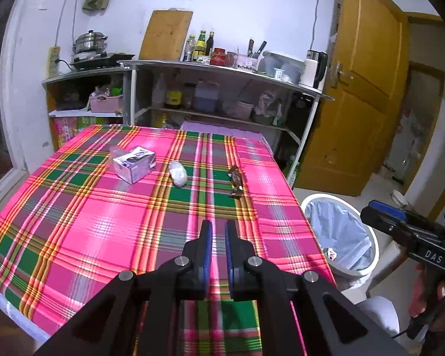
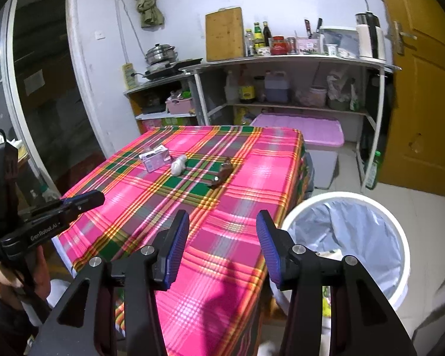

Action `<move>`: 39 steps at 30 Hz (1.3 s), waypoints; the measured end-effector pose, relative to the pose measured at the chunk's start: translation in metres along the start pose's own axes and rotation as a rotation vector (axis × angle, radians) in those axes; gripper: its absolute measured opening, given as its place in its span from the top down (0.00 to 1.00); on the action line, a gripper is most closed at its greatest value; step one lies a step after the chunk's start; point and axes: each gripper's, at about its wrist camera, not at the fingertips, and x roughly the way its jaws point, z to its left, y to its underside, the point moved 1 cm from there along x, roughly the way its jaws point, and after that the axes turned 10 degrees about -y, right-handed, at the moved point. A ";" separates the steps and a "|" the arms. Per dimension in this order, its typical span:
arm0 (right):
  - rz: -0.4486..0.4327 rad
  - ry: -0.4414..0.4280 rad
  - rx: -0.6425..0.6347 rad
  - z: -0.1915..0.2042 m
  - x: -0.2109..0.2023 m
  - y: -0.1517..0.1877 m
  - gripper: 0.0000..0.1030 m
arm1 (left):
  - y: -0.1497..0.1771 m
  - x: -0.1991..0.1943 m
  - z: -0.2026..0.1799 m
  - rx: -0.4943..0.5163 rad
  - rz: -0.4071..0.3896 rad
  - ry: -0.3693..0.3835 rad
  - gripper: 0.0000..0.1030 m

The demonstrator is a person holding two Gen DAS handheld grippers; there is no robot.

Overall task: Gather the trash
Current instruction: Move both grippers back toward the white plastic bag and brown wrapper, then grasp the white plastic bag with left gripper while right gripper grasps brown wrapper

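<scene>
Beside table [image 1: 74, 237] right edge: bin [image 2: 400, 231]; left gripper [image 1: 218, 231] jaws nearly closed, empty; right gripper [image 2: 222, 231] jaws wide, empty.

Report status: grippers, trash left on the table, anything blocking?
Left gripper shut, empty; right gripper open, empty. Small box, white wad, brown wrapper on tablecloth. Bin beside table. Path clear.

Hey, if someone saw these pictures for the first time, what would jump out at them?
The bright pink plaid tablecloth fills the middle. On its far half lie a small box, a white wad and a brown wrapper. A white bin stands at its right.
</scene>
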 end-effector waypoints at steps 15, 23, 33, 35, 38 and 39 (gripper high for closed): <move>0.131 -0.019 0.025 -0.011 0.088 -0.032 0.42 | -0.020 0.051 0.049 -0.052 0.044 -0.057 0.93; 0.190 -0.025 0.071 -0.028 0.147 -0.051 0.48 | -0.040 0.093 0.063 -0.055 0.070 -0.044 0.80; 0.258 -0.003 0.109 -0.047 0.214 -0.056 0.57 | -0.048 0.134 0.068 -0.071 0.099 -0.018 0.79; 0.274 -0.010 0.126 -0.051 0.225 -0.052 0.58 | -0.048 0.143 0.069 -0.075 0.111 -0.011 0.79; 0.268 0.000 0.110 -0.052 0.228 -0.052 0.70 | -0.051 0.157 0.068 -0.084 0.132 -0.002 0.79; 0.268 0.000 0.110 -0.052 0.228 -0.052 0.76 | -0.052 0.161 0.067 -0.087 0.137 0.003 0.79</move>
